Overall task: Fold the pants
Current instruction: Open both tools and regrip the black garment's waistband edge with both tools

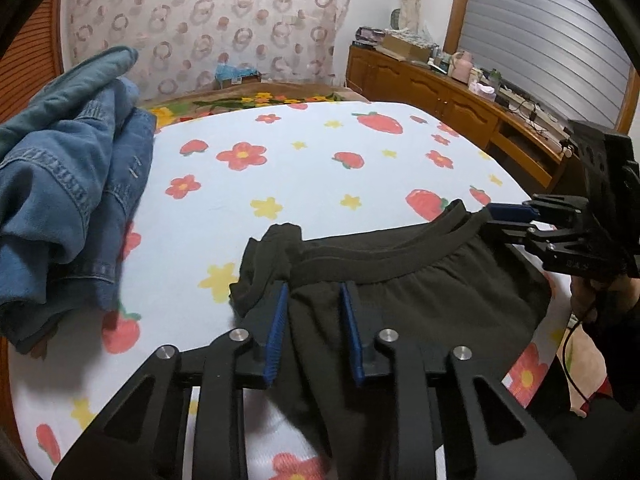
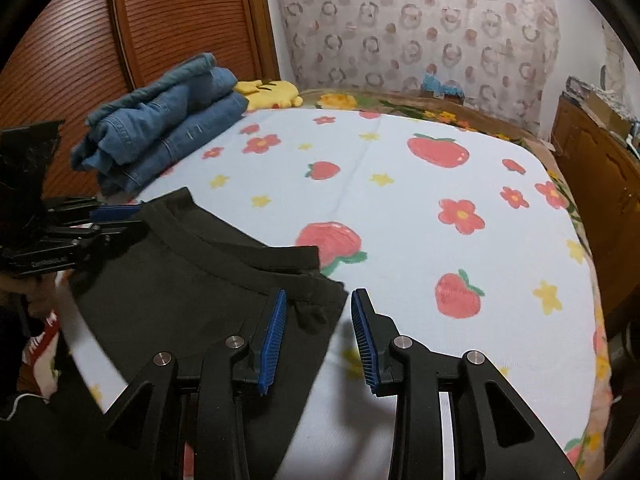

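Your left tongs [image 1: 314, 328] and right tongs [image 2: 318, 336] both stand open at the waistband corners of one pair of black pants [image 1: 420, 292], spread near you on the strawberry bedsheet [image 2: 420, 208]. One denim pile [image 2: 160, 120] sits far left beside one yellow plush [image 2: 268, 92].

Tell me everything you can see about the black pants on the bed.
The black pants look like soft knit with a wide elastic waistband, gathered below it. They lie waist-up on the strawberry-print sheet, one corner rumpled. The left gripper straddles that corner, fingers open; the right gripper is open at the other waistband corner.
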Tool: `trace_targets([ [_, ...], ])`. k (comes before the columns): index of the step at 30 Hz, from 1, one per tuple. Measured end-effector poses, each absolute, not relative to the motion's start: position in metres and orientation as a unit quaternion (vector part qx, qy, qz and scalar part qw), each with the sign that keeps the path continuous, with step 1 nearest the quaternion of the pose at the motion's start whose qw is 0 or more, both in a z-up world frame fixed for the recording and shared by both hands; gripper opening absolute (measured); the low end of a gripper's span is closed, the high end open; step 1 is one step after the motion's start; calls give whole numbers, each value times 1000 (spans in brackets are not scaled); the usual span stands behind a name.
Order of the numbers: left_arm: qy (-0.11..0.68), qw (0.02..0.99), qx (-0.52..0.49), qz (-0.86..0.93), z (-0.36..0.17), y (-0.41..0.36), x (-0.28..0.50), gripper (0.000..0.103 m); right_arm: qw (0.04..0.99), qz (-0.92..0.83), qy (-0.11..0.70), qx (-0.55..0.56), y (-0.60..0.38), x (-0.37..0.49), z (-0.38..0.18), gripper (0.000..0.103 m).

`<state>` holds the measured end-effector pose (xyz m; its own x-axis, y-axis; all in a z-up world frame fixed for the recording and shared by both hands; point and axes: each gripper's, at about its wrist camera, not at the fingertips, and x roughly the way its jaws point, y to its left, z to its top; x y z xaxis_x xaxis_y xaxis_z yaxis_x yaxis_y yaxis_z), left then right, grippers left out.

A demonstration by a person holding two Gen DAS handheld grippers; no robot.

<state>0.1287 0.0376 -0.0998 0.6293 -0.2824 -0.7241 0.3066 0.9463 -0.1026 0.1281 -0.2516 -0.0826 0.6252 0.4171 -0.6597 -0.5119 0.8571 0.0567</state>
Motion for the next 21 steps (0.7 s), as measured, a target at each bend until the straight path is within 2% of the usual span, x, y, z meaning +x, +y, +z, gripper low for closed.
trace_targets([
  [2,392,905,16,-166,-97,37,127,11,896,270,347,-68,-249,130,-80,11],
  [7,372,916,12,-150,-85,39,126,9,909,275,308,-61,-249,125,-65,9],
  [10,385,911,11,-145,-92,40,132,9,908,268,318,-58,-248,129,-71,9],
  [13,394,910,11,-130,-98,43,136,19,906,265,327,-53,-248,131,-78,10],
  [15,395,911,16,-120,-99,43,136,31,906,266,327,-46,-249,131,-78,17],
  [17,392,914,23,-107,-99,44,135,51,907,260,327,-43,-251,129,-75,22],
  [19,390,915,26,-99,-98,46,135,57,908,261,325,-41,-253,126,-72,27],
  [21,391,915,24,-98,-98,48,135,65,908,259,326,-41,-255,124,-71,37],
])
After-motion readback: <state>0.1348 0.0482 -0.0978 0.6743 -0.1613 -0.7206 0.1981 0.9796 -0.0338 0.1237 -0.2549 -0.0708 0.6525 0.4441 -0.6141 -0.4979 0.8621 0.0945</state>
